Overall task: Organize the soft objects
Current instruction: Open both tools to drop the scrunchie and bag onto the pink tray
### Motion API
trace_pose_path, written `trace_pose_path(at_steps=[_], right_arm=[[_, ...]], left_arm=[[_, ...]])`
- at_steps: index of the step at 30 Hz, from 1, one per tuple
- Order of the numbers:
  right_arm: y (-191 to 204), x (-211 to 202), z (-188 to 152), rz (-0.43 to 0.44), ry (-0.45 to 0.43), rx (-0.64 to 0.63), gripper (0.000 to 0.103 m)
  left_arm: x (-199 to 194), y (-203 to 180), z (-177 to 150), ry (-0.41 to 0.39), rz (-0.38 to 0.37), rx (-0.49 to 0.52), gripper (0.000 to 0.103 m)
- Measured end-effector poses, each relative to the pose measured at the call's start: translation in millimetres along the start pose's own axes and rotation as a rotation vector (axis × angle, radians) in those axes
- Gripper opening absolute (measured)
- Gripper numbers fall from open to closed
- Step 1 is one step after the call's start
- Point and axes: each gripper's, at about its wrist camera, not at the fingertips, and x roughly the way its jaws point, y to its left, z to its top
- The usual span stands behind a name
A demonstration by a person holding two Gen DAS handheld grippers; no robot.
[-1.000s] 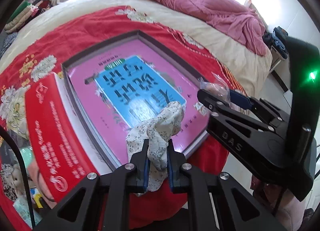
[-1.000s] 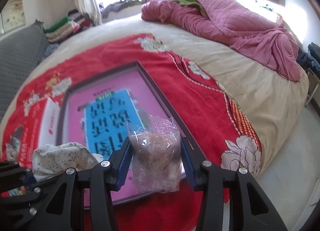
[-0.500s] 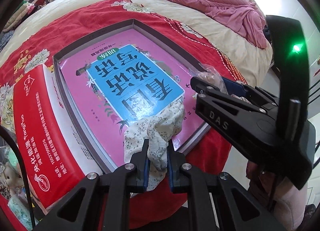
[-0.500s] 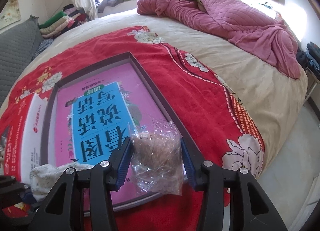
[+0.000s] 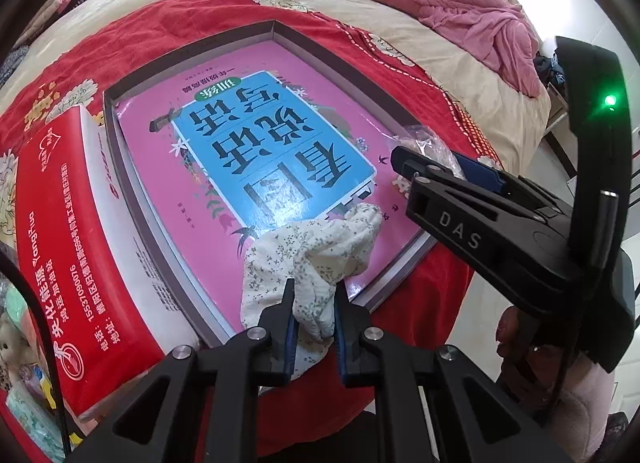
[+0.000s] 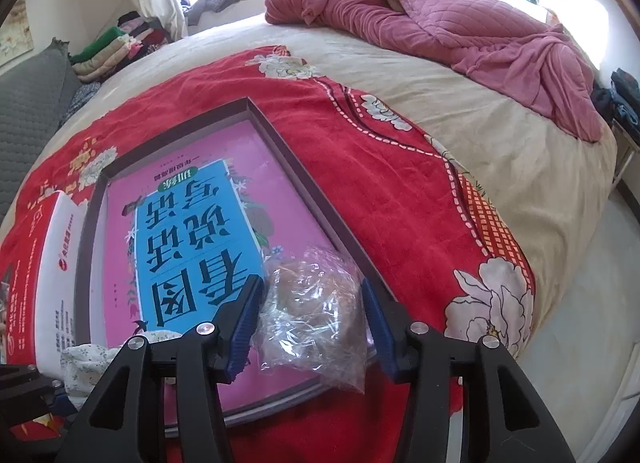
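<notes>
A bed under a red floral blanket (image 6: 400,191) carries a shallow box (image 6: 304,167). The right gripper (image 6: 310,317) has just been widening around the plastic-wrapped bundle (image 6: 316,315), now apparently resting in the box at 5 o'clock: release underway. The left gripper (image 5: 314,327) is clamped on the floral cloth (image 5: 316,259) at 6 o'clock.

tool: right tool (image 6: 310,319), jaws have just been opening
bag: clear bag (image 6: 316,315) between them, lying on pink book (image 6: 192,223)
</notes>
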Motion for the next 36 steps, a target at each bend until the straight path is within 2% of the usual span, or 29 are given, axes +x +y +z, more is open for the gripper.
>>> trace_pose_path(at_steps=[3,5,10,14,28,36], right_arm=[[-2,-3,-1,0.015,0.000,0.013,0.058],[-3,-6,-1,0.015,-0.006,0.021,0.058],[-6,-16,-1,0.023,-0.023,0.032,0.058],[-10,-24,0,0.020,-0.036,0.045,0.058],[-22,-51,-2,0.014,-0.072,0.086,0.059],[-21,-65,1,0.030,-0.098,0.095,0.059]], left_arm=[[0,-1,0,0.002,0.008,0.009,0.021],[1,-2,0,0.006,0.006,0.013,0.029],[0,-6,-2,0.011,0.011,0.030,0.034],[-4,-8,-4,0.003,0.008,0.037,0.048],[-19,-3,-12,-0.020,0.026,0.027,0.064],[-14,-2,-12,-0.008,0.086,0.033,0.064]])
